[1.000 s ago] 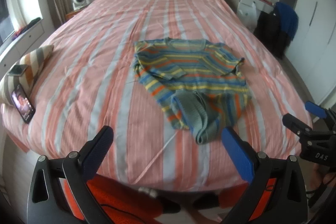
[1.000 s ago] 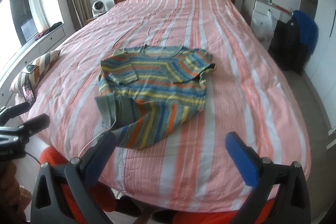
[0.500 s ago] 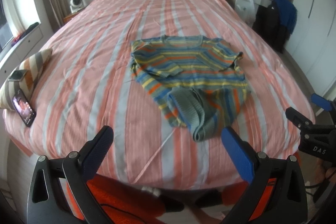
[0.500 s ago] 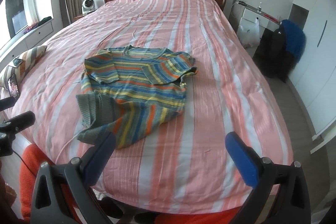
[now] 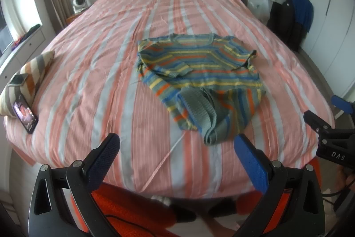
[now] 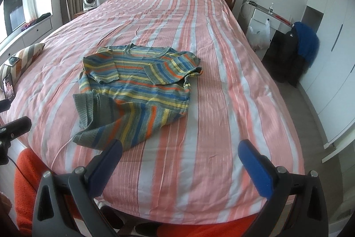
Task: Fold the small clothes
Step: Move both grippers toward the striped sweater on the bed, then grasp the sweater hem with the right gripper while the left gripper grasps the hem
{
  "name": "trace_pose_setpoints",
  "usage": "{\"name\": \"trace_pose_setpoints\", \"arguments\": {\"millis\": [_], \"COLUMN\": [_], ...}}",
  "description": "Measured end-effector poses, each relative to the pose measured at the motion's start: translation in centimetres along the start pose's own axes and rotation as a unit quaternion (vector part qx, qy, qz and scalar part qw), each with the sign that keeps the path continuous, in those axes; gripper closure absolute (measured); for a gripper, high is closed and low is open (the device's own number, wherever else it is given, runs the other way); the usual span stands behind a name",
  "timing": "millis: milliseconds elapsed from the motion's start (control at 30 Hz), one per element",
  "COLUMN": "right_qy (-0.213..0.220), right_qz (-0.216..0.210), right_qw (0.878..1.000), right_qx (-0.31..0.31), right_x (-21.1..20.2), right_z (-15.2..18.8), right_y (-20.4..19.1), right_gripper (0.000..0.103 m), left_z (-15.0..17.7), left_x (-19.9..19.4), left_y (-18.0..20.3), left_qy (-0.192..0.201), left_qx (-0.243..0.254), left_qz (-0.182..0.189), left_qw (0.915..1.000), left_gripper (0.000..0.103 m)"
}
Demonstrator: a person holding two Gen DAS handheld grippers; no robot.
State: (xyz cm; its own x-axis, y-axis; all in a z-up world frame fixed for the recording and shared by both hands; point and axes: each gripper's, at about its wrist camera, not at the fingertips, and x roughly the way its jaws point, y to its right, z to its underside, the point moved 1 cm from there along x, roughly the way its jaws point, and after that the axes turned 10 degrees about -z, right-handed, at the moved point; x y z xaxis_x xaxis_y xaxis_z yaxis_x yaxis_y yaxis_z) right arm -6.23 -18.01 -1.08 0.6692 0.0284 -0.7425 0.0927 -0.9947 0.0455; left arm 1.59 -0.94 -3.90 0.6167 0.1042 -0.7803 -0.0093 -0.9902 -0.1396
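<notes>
My right gripper (image 5: 332, 119) runs off the right edge of the left view, so I only see part of it there; my left gripper (image 6: 11, 126) is cut by the left edge of the right view. The sweater (image 5: 199, 81) has its hem flipped up, hiding what's under that fold, and both sleeves lie over the chest. The phone (image 5: 25, 113) screen is too small to read. The pillow (image 5: 26, 79) is cut off at the left in the right view. The bed (image 5: 111, 59) foot end hides behind my gripper bodies. Items on the far shelf (image 6: 266, 12) are too tiny to identify. The orange fabric (image 5: 133, 210) below is mostly covered, so I can't tell what it is.
</notes>
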Motion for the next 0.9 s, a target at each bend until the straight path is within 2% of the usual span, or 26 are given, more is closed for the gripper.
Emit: {"name": "trace_pose_setpoints", "arguments": {"millis": [167, 267, 333, 400, 467, 533, 567, 600, 633, 700, 733, 767, 800, 833, 900], "right_qy": [0.000, 0.008, 0.023, 0.026, -0.011, -0.066, -0.088, -0.099, -0.105, -0.097, -0.096, -0.097, -0.094, -0.093, -0.098], "right_qz": [-0.002, -0.029, -0.072, -0.141, -0.223, -0.285, -0.305, -0.312, -0.312, -0.316, -0.324, -0.321, -0.306, -0.288, -0.306], "right_qw": [1.000, 1.000, 0.997, 0.990, 0.974, 0.953, 0.943, 0.939, 0.937, 0.937, 0.935, 0.936, 0.942, 0.947, 0.939], "right_qx": [0.004, 0.003, 0.006, 0.015, 0.039, 0.079, 0.099, 0.109, 0.115, 0.112, 0.109, 0.105, 0.101, 0.104, 0.124], "right_x": [0.3, 0.5, 1.1, 3.0, 6.9, 11.2, 13.2, 14.4, 15.4, 16.4, 16.9, 17.4, 17.6, 17.5, 16.0], "right_z": [0.1, 0.2, 0.2, 0.5, 1.2, 1.9, 2.4, 2.6, 2.6, 2.3, 2.1, 2.0, 1.8, 1.8, 2.2], "right_y": [0.1, 0.4, 1.1, 2.0, 2.8, 2.6, 2.2, 1.6, 0.8, -0.8, -1.7, -2.2, -2.3, -2.0, -0.5], "right_gripper": [0.000, 0.000, 0.000, 0.000, 0.000, 0.002, 0.006, 0.016, 0.025, 0.026, 0.032, 0.042, 0.081, 0.098, 0.099], "left_z": [0.2, 0.3, 0.5, 0.6, 0.3, -0.4, -1.0, -1.5, -2.2, -2.9, -3.0, -2.8, -2.3, -2.0, -0.7], "left_x": [0.8, 2.6, 4.9, 7.7, 10.1, 12.6, 13.9, 14.7, 15.6, 17.1, 18.0, 18.5, 18.3, 17.7, 14.7], "left_y": [0.0, -0.8, -2.1, -3.3, -3.4, -2.8, -2.1, -1.5, -0.6, 1.1, 1.9, 2.0, 1.6, 1.2, 0.1], "left_qy": [-0.005, -0.015, -0.035, -0.059, -0.073, -0.090, -0.102, -0.112, -0.124, -0.138, -0.149, -0.160, -0.159, -0.150, -0.123], "left_qx": [0.003, -0.005, -0.029, -0.052, -0.063, -0.072, -0.076, -0.074, -0.069, -0.063, -0.062, -0.072, -0.094, -0.099, -0.082], "left_qz": [-0.002, 0.018, 0.045, 0.077, 0.103, 0.125, 0.137, 0.145, 0.151, 0.160, 0.167, 0.174, 0.180, 0.186, 0.192], "left_qw": [1.0000, 0.9997, 0.9979, 0.9940, 0.9900, 0.9854, 0.9824, 0.9803, 0.9783, 0.9754, 0.9726, 0.9689, 0.9661, 0.9661, 0.9701], "left_gripper": [0.000, 0.000, 0.000, 0.001, 0.001, 0.004, 0.009, 0.012, 0.023, 0.049, 0.097, 0.095, 0.095, 0.096, 0.096]}}
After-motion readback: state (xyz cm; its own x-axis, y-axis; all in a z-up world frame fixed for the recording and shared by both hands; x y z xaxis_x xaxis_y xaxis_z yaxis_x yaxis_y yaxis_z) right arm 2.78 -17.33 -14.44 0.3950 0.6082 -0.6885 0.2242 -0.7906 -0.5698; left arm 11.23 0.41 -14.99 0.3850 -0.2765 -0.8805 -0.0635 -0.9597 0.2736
